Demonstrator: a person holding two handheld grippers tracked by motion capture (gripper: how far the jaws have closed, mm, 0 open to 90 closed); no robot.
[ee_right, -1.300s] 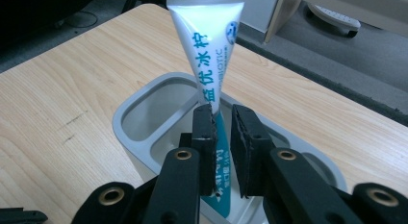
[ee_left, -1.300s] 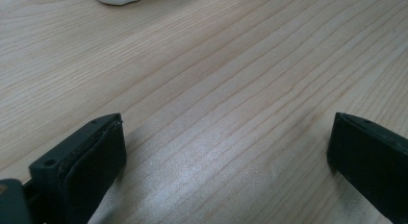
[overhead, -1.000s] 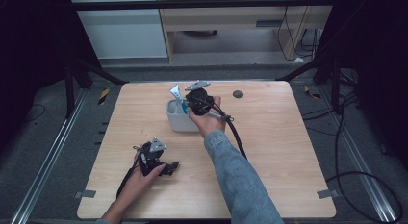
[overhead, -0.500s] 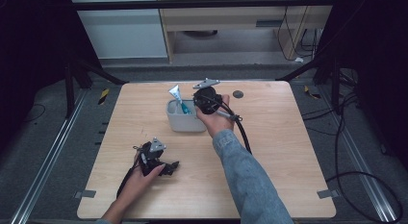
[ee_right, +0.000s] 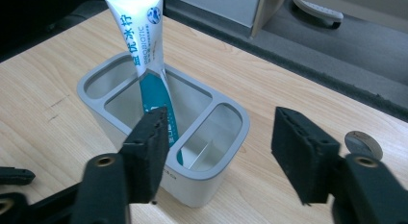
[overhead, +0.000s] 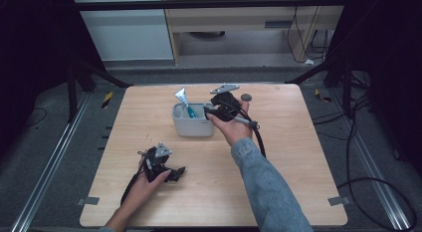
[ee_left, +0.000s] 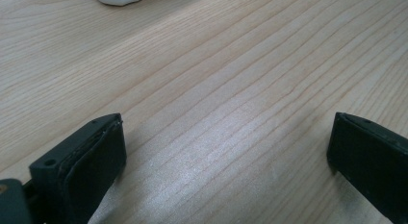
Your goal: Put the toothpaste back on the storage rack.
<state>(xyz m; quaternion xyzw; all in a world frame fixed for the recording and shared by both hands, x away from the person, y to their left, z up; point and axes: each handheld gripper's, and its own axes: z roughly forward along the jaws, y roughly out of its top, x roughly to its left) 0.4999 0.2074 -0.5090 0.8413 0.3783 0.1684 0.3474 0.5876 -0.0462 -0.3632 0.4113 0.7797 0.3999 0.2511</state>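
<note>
Tube point(ee_right: 144, 51) stands propped in the holder point(ee_right: 226, 137), centre frame; right gripper point(ee_right: 216, 147) jaws, just opening, released it; left gripper point(ee_left: 226, 156) gapes idle.

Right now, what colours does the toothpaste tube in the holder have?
The toothpaste tube is white above and teal below, seen best in the right gripper view.

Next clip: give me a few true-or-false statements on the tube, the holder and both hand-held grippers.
1. The toothpaste tube stands in the holder's middle compartment. True.
2. The right hand-held gripper clamps the tube. False: its jaws have just been opening and stand apart, with nothing between them.
3. The left hand-held gripper is open over bare table. True.
4. The holder lies tipped on its side. False: it stands upright.
5. A round disc lies inside the holder. False: it lies on the table beside it.
</note>
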